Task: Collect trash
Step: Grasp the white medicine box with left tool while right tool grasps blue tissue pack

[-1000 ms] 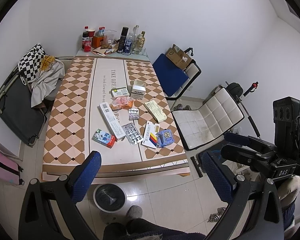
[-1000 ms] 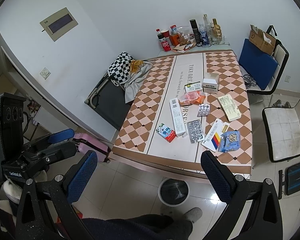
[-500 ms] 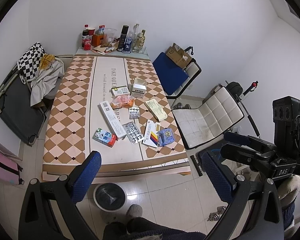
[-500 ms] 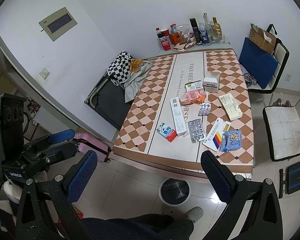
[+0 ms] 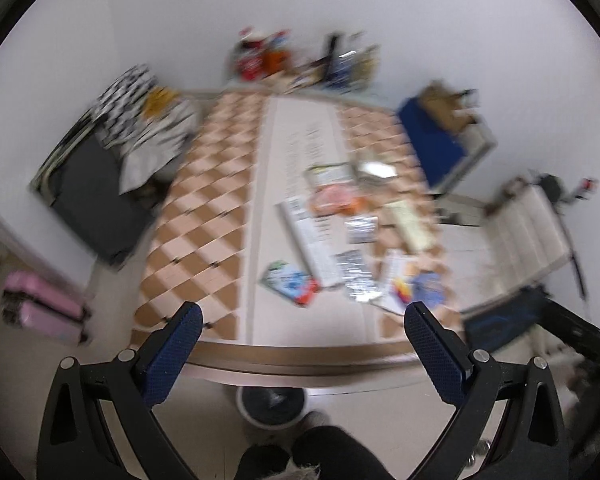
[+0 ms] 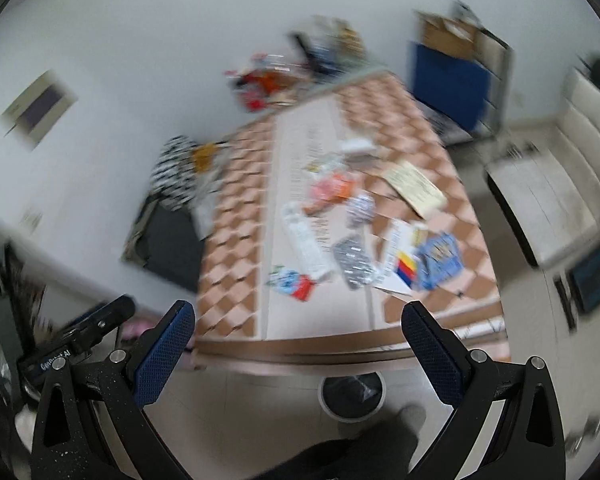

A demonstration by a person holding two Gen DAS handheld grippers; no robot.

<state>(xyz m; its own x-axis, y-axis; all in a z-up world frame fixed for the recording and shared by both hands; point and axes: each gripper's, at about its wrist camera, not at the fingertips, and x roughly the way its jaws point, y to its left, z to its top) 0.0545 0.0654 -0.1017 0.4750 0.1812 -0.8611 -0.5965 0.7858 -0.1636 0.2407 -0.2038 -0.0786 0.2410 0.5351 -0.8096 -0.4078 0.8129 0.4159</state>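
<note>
Both views are smearing with motion blur, so we are recording coarse detail only. We are holding the left tongs (image 5: 302,334) with the blue pads spread wide and nothing between them, above the near edge of the checkered bench (image 5: 204,236). The right tongs (image 6: 298,332) are likewise gaping wide and empty over the same edge. The trash is lying in a loose cluster on the bench, toward 1 o'clock from the left tongs: a long white box (image 5: 310,242), a small blue-and-red carton (image 5: 290,282) nearest us, silver blister packs (image 5: 354,268), an orange wrapper (image 5: 336,202) and a blue packet (image 5: 430,288) at the 2 o'clock side. A round bin (image 6: 352,394) is sitting on the floor just below the bench edge, at 6 o'clock from the cluster. Bottles (image 5: 300,60) are crowding the far end at 12 o'clock; we cannot resolve their labels.
</note>
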